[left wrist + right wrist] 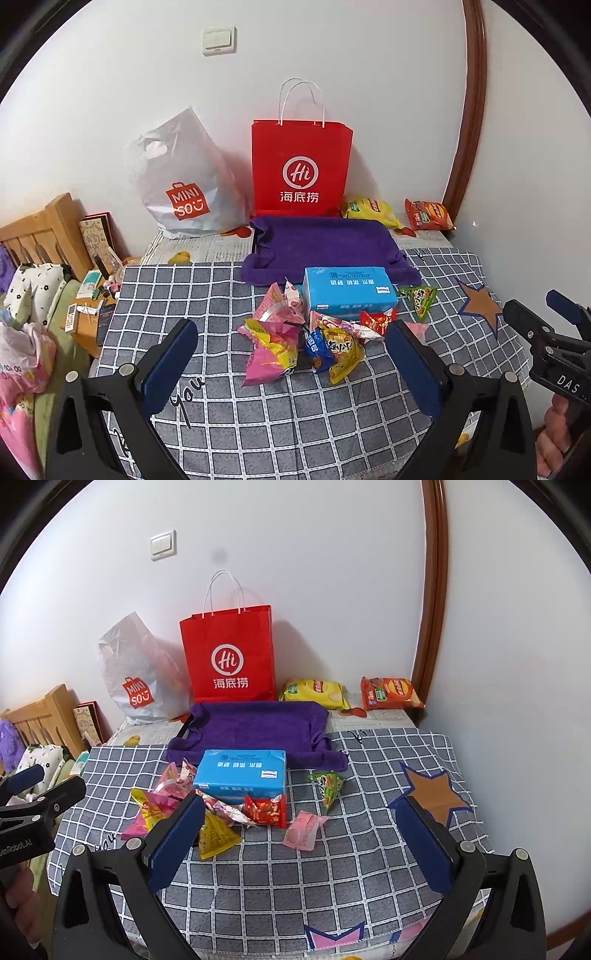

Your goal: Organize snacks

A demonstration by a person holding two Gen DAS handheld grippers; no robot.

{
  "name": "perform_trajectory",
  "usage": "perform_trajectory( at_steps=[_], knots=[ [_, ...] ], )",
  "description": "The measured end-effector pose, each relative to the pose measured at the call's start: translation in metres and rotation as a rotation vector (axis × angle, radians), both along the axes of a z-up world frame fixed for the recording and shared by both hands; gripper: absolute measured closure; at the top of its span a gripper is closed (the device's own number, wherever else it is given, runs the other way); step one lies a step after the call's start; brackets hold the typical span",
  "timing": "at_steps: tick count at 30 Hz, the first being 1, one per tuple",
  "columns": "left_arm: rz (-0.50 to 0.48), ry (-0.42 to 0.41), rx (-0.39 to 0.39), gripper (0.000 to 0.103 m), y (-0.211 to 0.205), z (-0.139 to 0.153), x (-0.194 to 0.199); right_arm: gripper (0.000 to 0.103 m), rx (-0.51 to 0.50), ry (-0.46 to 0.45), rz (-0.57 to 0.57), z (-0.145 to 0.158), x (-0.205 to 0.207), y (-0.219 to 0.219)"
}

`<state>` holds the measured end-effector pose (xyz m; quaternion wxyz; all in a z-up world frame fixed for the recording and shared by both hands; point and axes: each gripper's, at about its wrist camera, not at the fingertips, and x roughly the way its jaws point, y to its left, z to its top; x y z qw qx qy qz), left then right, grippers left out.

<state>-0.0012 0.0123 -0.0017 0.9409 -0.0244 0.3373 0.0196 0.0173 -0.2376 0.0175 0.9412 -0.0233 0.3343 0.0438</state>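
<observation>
Left wrist view: both claws, the left gripper and right gripper, are held wide open and empty above a checked cloth, where small snacks are heaped against a blue box. Because the packets overlap, two could be pinched at once, or one nudged off the pile.

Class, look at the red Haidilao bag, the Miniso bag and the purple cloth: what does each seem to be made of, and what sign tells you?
Red Haidilao bag: probably matte paper; it stands stiff with sharp folds and twisted white cord handles.
Miniso bag: seemingly thin glossy plastic; it sags, crinkles and has a die-cut handle.
Purple cloth: soft fabric, perhaps terry or microfibre; fuzzy, unshiny, limp edges.
</observation>
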Motion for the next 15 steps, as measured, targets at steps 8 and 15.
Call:
perform_trajectory(
  at_steps=[8, 15],
  knots=[
    [-0.004, -0.001, 0.001, 0.001, -0.0002, -0.0012, -0.003, 0.001, -0.002, -0.007, 0.003, 0.0002, -0.0027, 0.0007],
    [-0.006, -0.003, 0.01, 0.001, -0.002, -0.0017, -0.0039, 0.001, 0.004, -0.008, 0.002, 0.0009, -0.0031, 0.001]
  ],
)
